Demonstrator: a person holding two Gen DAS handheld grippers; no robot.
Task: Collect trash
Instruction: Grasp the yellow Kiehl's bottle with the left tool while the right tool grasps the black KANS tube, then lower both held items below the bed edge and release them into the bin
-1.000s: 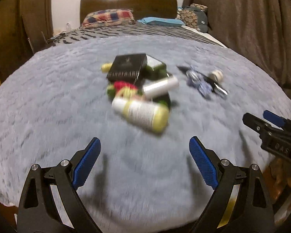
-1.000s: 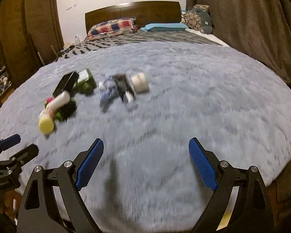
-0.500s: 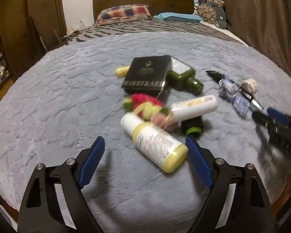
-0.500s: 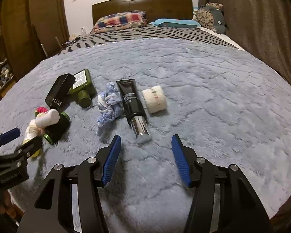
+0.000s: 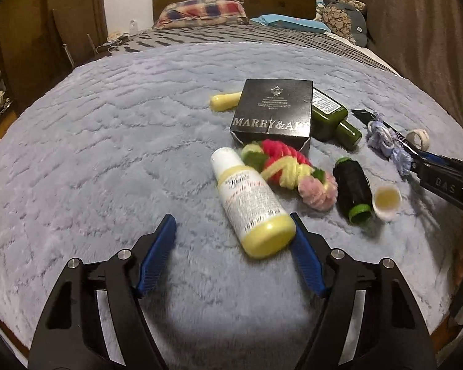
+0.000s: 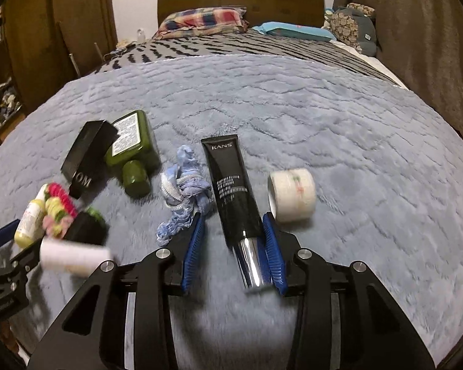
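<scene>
My right hand-held gripper (image 6: 234,227) straddles the black tube (image 6: 234,191), jaws apart. My left hand-held gripper (image 5: 233,231) gapes wide at the yellow bottle (image 5: 250,203) on the bed (image 5: 108,141).

Four bottles (image 5: 253,203), one tube (image 6: 234,185), one box (image 5: 273,112)

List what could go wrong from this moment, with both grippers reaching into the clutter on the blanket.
The right gripper straddles the black tube off-centre, its right finger against the silver cap; closing may let the slick cap slip or pivot out.

The blue cloth scrap lies right beside the left finger and could get snagged.

The left gripper has the yellow bottle angled across its opening, near the right finger, so it may roll on the plush blanket.
</scene>
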